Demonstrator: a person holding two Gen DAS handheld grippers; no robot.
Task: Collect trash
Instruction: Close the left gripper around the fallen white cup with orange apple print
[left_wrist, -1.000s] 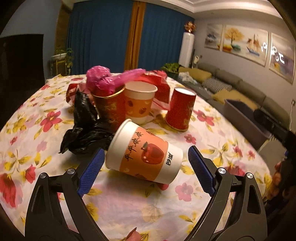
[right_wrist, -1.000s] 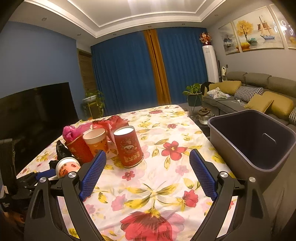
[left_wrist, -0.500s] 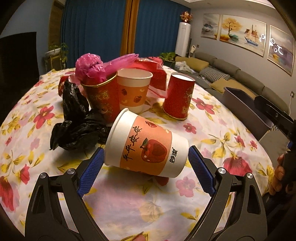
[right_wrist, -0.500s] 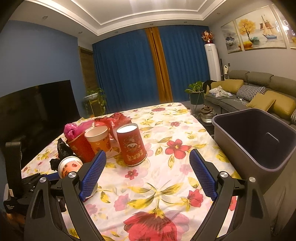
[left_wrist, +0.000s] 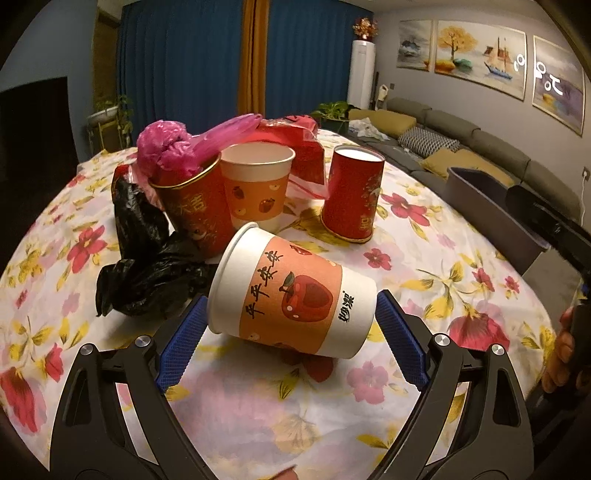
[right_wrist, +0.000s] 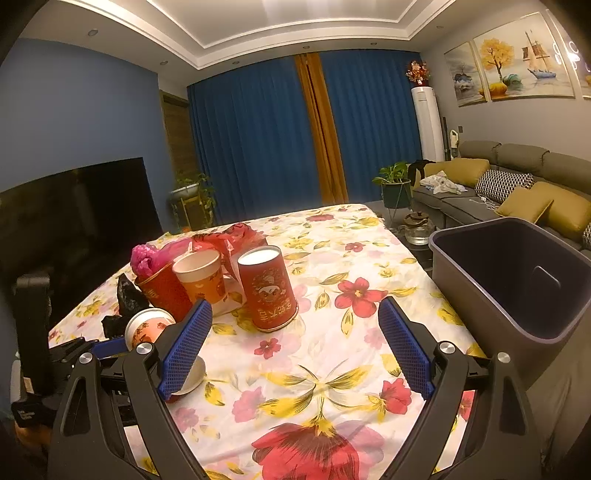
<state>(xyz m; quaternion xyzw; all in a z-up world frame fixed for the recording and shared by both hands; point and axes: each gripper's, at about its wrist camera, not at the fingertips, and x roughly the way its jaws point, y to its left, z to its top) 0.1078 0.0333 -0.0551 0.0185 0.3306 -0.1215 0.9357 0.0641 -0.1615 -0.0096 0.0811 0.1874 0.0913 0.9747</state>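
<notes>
Tipped paper cup (left_wrist: 295, 295), between spread left tongs (left_wrist: 291, 339)

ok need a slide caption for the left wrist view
Open left gripper straddling a tipped apple-print cup on the floral tablecloth, beside a black bag and three more cups.

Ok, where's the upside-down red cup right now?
The upside-down red cup stands centre-left in the right wrist view, just right of the upright orange cup, with the grey bin off the table's right edge.
</notes>
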